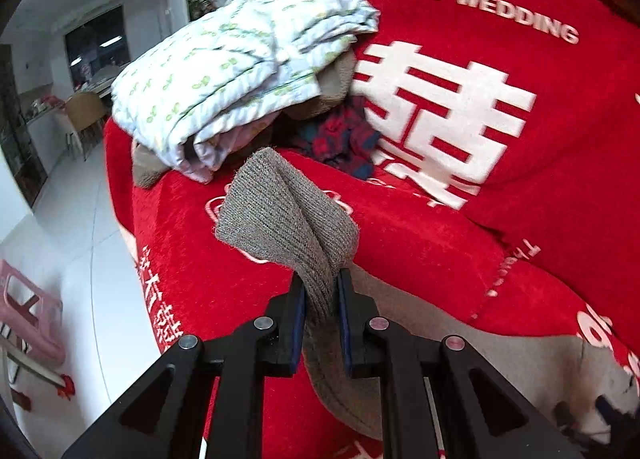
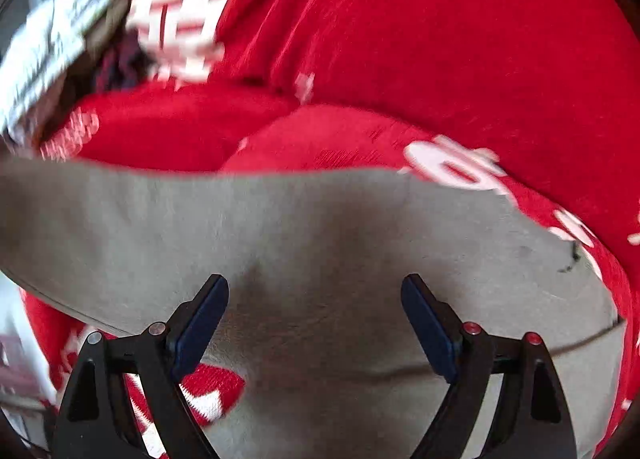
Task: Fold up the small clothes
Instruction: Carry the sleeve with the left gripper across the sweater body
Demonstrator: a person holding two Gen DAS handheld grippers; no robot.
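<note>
Left claw [image 1: 321,291]: clenching on the ribbed cuff of the grey garment [image 1: 280,215], lifting it off the red sofa cover [image 1: 420,243]; the cuff is fanning out toward 11 o'clock, while the garment's lower part is running out of sight beneath the claw.

Right claw [image 2: 314,299]: standing wide, released, hovering over the garment's flat grey body [image 2: 280,227], gripping nothing; whether its fingertips are touching the cloth is not showing.

Pile [image 1: 240,75] at 11 o'clock: printed white clothes lying folded on top, brown and plaid pieces beneath mostly hiding. The right view is blurring throughout.
</note>
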